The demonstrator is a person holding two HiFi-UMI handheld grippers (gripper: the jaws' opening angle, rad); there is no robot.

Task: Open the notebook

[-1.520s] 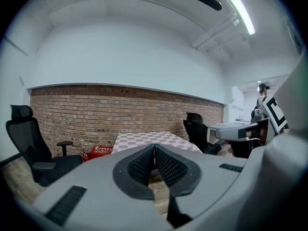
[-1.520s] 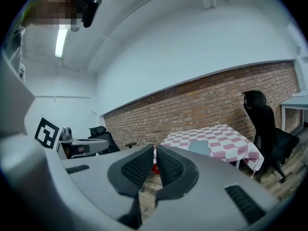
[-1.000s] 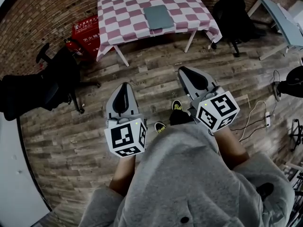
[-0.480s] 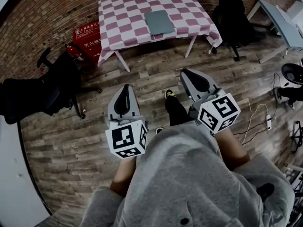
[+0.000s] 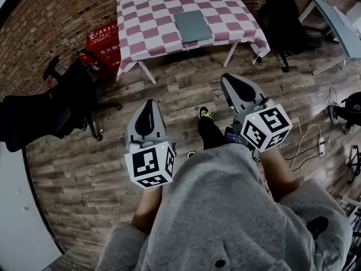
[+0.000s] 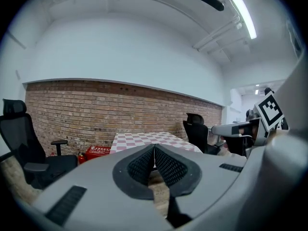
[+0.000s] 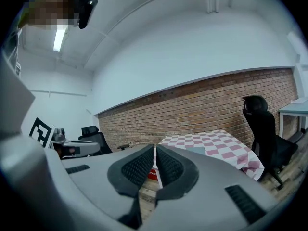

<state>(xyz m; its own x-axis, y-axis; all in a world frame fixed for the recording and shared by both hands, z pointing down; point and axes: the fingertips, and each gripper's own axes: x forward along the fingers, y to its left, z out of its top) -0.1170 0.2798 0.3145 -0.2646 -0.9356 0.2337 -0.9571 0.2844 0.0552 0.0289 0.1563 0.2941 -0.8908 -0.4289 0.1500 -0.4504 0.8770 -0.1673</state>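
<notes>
I see the notebook as a plain grey-green slab, closed and lying flat on the bench, on its pink-and-white checked cloth. It sits right of the middle, toward the edge nearest me, slightly askew.

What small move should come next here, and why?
Probably step closer to the checkered table: the closed notebook lies there, well beyond the left hand-held gripper and the right hand-held gripper, both shut and empty.
</notes>
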